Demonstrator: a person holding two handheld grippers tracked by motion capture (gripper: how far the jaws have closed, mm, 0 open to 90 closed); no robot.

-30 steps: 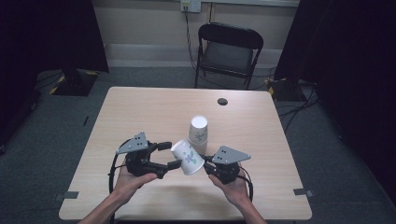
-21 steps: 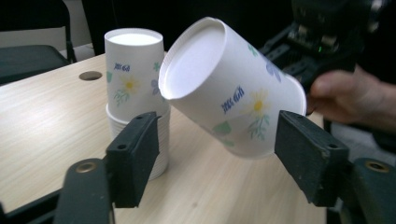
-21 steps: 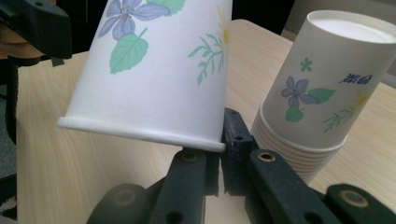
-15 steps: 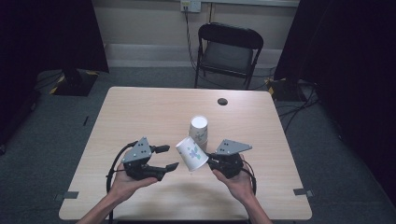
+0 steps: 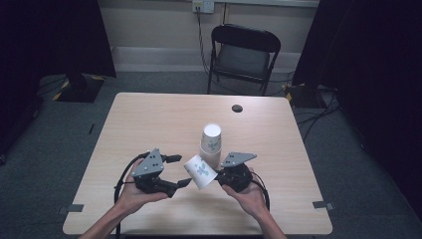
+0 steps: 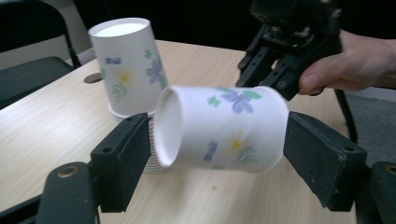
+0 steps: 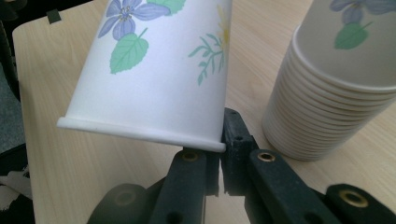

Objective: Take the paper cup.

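Note:
A white paper cup (image 5: 199, 171) with a flower print hangs sideways just above the table. My right gripper (image 5: 217, 175) is shut on its rim; the pinch on the rim edge shows up close (image 7: 219, 140). The cup's closed end points at my left gripper (image 5: 178, 171). In the left gripper view the cup (image 6: 219, 133) lies between the two black jaws with a gap on each side. Those jaws have just been opening and do not touch it. A stack of the same cups (image 5: 211, 142), upside down, stands right behind the held cup.
The wooden table (image 5: 149, 124) carries a small dark round thing (image 5: 237, 108) near its far edge. A black folding chair (image 5: 244, 50) stands beyond the table. Cables lie on the floor at the right.
The left gripper's jaws narrowed half a second ago and now stand wide again. The cup and the right gripper have barely shifted.

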